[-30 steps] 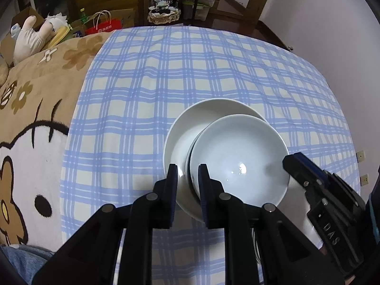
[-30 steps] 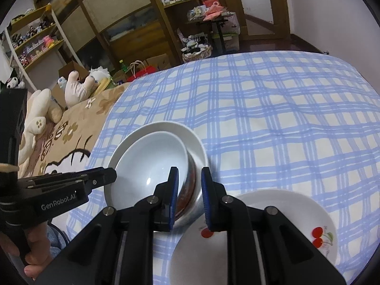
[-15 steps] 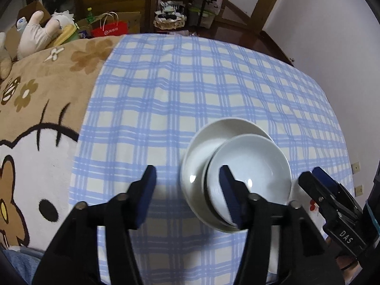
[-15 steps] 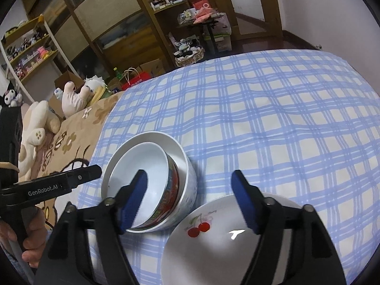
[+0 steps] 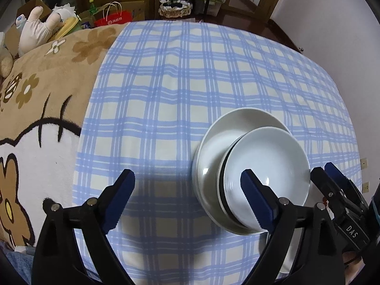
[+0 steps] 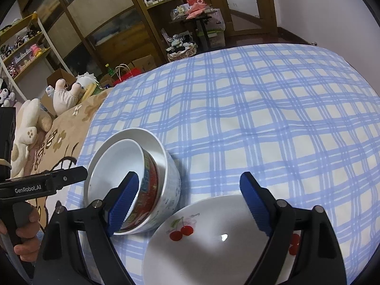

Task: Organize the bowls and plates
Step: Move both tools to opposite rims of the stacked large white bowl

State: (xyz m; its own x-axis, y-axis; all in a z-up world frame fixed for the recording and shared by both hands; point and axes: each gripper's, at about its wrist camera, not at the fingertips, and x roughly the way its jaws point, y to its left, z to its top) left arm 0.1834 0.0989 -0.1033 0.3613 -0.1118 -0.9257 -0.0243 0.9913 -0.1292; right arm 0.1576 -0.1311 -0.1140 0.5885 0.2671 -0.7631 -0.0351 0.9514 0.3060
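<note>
We've got both grippers, left [image 5: 187,197] and right [image 6: 190,198], spread wide, small bowl [image 6: 118,175] nested in big bowl [image 6: 163,166], cherry plate [image 6: 209,239] touching it.

A blue-and-white checked cloth [image 5: 180,99] covers the bed, and beside it on the left lies a brown cartoon blanket [image 5: 35,109]. On the cloth sits a large white bowl [image 6: 166,166] with a smaller red-patterned bowl [image 6: 149,190] tilted inside it. Just beside them, nearer the edge, rests a white plate with cherries [image 6: 204,244], its rim close against the large bowl.
</note>
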